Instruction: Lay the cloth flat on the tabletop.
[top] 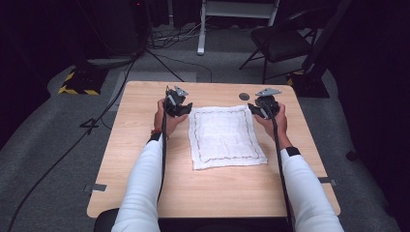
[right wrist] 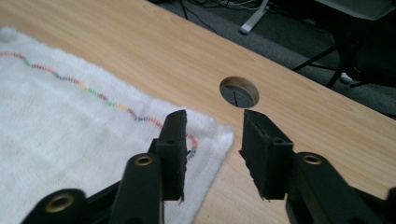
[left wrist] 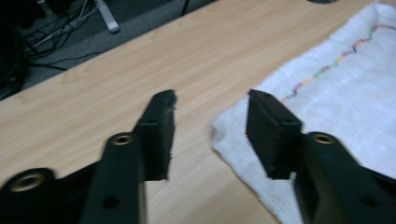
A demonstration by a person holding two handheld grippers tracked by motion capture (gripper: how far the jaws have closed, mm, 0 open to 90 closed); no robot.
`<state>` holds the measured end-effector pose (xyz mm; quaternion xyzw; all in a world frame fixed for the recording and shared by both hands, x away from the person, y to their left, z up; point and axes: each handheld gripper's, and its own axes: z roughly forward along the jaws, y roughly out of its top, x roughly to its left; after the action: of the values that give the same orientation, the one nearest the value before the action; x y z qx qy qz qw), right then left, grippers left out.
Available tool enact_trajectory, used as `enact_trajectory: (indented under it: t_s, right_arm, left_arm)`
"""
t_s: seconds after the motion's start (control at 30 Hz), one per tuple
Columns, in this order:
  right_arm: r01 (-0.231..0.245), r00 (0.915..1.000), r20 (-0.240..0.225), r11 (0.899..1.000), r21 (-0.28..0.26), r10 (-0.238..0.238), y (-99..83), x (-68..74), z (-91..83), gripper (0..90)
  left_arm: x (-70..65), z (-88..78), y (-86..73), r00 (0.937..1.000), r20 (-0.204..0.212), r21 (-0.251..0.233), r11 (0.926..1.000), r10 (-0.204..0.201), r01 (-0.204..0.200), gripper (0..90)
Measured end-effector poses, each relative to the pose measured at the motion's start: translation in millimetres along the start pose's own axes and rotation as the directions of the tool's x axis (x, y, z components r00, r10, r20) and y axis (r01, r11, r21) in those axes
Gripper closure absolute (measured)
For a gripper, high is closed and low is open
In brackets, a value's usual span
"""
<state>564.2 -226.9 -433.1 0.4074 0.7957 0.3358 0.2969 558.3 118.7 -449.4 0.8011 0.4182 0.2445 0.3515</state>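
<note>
Hovering over a white towel's (top: 225, 136) two far corners.
Left gripper (left wrist: 211, 122) and right gripper (right wrist: 214, 140) both stand open at mid-frame, each straddling a corner, gripping nothing.

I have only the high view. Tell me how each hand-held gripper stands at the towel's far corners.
Observer: The left hand-held gripper is open, and the towel corner lies between its jaws, not pinched.
Operator: Now the right one.
Observer: The right hand-held gripper is open too; its jaws straddle the corner, one over the cloth, one over bare table.
Operator: Describe the towel's edging.
Observer: A wavy stitched line in red, green, yellow and blue runs inside the edge.
</note>
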Motion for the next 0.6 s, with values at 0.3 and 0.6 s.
enact_trajectory:
  t_s: [0.3,0.6]
  right_arm:
    - [0.051,0.9917,-0.121,0.997,0.063,-0.043,-39.1,0.7,-12.0,52.9]
    - [0.063,0.9673,-0.248,0.998,0.020,-0.056,-73.6,7.1,-37.1,52.0]
  left_arm:
    - [-26.6,-15.0,-30.7,0.9894,0.122,0.044,0.9955,0.078,-0.084,28.4]
    - [-55.9,-38.0,-58.7,0.9632,0.215,0.054,0.9827,0.162,-0.177,18.8]
